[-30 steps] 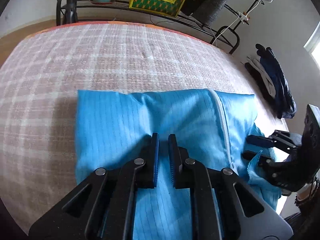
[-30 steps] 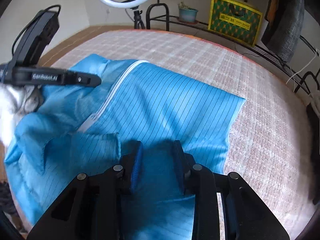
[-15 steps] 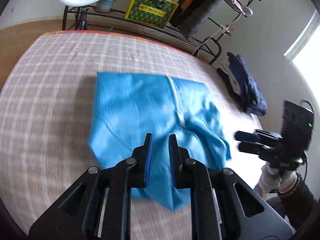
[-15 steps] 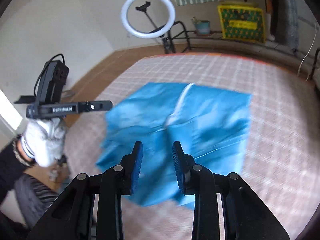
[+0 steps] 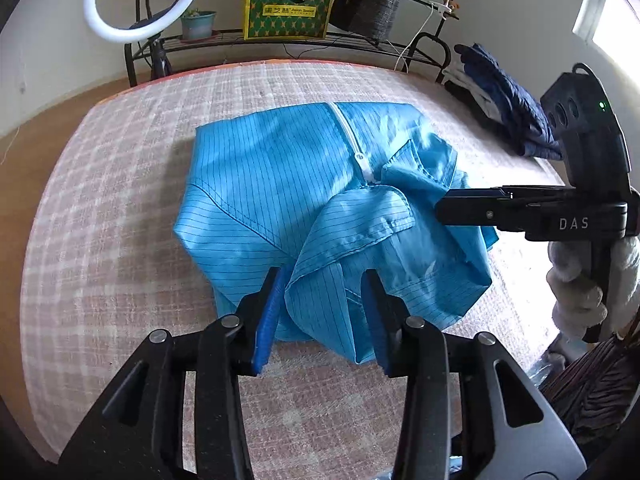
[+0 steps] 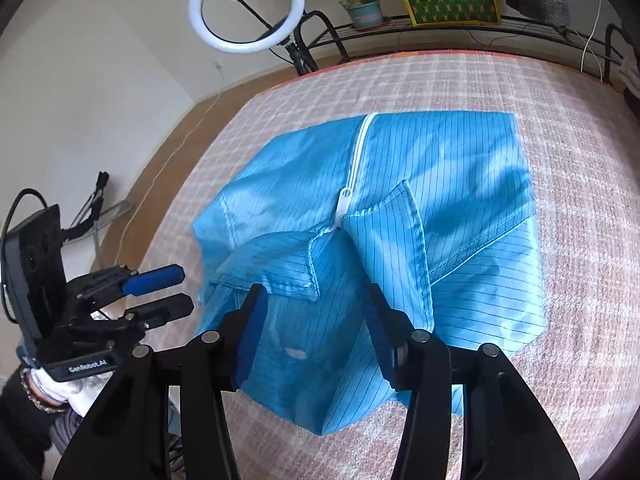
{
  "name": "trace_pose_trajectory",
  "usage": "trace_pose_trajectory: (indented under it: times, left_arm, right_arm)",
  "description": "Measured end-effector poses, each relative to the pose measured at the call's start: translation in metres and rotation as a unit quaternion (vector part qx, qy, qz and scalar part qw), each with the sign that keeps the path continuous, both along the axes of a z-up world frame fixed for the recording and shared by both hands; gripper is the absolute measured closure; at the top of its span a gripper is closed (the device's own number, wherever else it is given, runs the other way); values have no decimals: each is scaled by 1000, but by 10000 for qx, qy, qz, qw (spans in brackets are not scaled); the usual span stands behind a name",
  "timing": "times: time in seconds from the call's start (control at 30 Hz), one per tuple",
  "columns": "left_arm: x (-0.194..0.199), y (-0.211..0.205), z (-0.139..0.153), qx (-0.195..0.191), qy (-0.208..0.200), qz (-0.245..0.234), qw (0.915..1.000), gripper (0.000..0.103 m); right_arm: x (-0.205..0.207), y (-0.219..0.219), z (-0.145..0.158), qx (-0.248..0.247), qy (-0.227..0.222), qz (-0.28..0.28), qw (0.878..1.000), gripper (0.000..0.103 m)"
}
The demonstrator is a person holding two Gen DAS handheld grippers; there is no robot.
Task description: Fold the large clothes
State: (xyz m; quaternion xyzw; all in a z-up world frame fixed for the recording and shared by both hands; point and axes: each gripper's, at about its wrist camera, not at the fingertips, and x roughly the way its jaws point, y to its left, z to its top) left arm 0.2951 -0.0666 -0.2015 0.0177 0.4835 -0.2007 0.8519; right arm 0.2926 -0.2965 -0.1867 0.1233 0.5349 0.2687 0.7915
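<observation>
A blue pinstriped jacket [image 5: 304, 184] with a white zipper [image 5: 352, 148] lies folded in a rough bundle on the checked bed cover; it also shows in the right wrist view [image 6: 440, 200]. Its collar flaps point toward me. My left gripper [image 5: 324, 312] is open and empty, hovering over the jacket's near edge. My right gripper [image 6: 316, 328] is open and empty above the collar. From the left wrist view the right gripper [image 5: 520, 212] appears at the right, over the jacket's right side. From the right wrist view the left gripper [image 6: 160, 292] appears at the left, off the bed.
The checked cover [image 5: 100, 240] spans the bed. A ring light [image 5: 140, 0], a potted plant [image 5: 198, 24] and a yellow-green box [image 5: 288, 10] stand on a black rack behind. Dark clothes [image 5: 508, 96] lie piled at the far right edge.
Both grippers have lifted and pulled back from the jacket and opened wider. The jacket now lies free in a folded bundle.
</observation>
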Motion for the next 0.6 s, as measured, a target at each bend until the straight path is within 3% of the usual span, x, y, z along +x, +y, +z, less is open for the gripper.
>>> trace_pose_trajectory:
  times: [0.17,0.37,0.6]
  left_arm:
    - [-1,-4,-3,76,-94,-137,9998,63]
    - [1,-9,-13,-12,79,-311,9995,63]
    - [5,-28,-23,388,-1,-459,9982,63]
  right_arm:
    - [0,-1,-6,57,134,-16,9999,55]
    - [6,-6,-12,272,354,-193,9988,55]
    - [9,3,-23,601,705,-174,9956,56]
